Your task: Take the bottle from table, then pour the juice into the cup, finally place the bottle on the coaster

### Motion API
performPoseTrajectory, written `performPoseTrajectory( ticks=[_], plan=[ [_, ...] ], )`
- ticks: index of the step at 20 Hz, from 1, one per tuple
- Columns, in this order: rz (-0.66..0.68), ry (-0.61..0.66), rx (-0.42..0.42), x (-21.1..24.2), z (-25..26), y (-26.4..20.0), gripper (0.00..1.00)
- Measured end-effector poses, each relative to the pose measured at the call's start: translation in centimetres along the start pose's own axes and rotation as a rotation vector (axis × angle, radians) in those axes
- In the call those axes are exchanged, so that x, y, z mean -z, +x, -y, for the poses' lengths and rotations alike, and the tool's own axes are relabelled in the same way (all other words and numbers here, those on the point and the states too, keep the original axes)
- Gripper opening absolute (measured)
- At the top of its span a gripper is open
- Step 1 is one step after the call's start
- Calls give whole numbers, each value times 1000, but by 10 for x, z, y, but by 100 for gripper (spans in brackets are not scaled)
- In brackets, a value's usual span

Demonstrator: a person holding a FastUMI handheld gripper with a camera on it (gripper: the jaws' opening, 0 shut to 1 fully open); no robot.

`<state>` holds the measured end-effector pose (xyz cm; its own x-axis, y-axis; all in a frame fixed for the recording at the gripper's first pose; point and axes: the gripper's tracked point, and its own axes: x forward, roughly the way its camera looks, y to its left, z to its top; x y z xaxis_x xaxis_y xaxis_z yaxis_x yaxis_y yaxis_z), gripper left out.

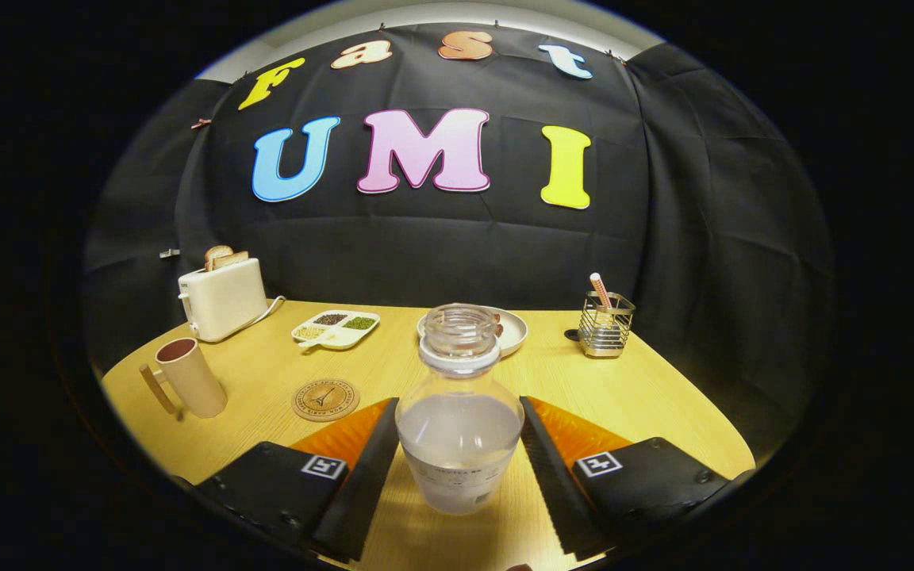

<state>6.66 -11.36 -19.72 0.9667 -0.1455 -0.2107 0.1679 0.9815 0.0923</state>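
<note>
Since the bottle stands upright on the counter between them, the fingers sit spread and unclenched, flanking its body, apparently ready to close.

gripper view | low over table | faces booth wall | bottle close

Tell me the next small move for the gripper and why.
Probably close the fingers. The gripper is open, and the bottle stands upright on the table between its fingers, apparently with a slight gap on each side. Nothing is gripped yet, so lifting comes after.
</note>
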Motion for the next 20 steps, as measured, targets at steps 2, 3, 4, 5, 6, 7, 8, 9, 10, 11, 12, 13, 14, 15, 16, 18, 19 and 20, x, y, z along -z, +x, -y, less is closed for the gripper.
performPoseTrajectory(
  ticks=[2,3,4,5,6,7,8,9,10,11,12,13,14,15,16,18,19,20],
  plan=[
    [-4,-5,-10,-1,-3,2,79],
    [-7,-16,-22,-2,-5,3,78],
    [-17,-30,-42,-2,-9,4,77],
    [-27,-45,-62,-1,-14,4,75],
    [-35,-69,-76,-3,-17,3,74],
    [-30,-101,-85,-8,-20,-1,74],
    [-21,-139,-90,-16,-23,-4,74],
    [-15,-180,-92,-23,-26,-5,74],
    [-10,-221,-95,-31,-31,-6,74],
    [-2,-257,-98,-39,-36,-7,74],
    [7,-291,-96,-49,-40,-7,74],
    [18,-326,-87,-58,-45,-8,74],
    [20,-354,-69,-65,-49,-7,74],
    [7,-379,-44,-68,-51,-4,73],
    [-5,-397,-30,-72,-56,-2,74],
    [-18,-444,-14,-79,-69,1,74],
    [-22,-471,-17,-82,-78,2,74],
    [-23,-499,-24,-85,-88,2,74]
  ],
)
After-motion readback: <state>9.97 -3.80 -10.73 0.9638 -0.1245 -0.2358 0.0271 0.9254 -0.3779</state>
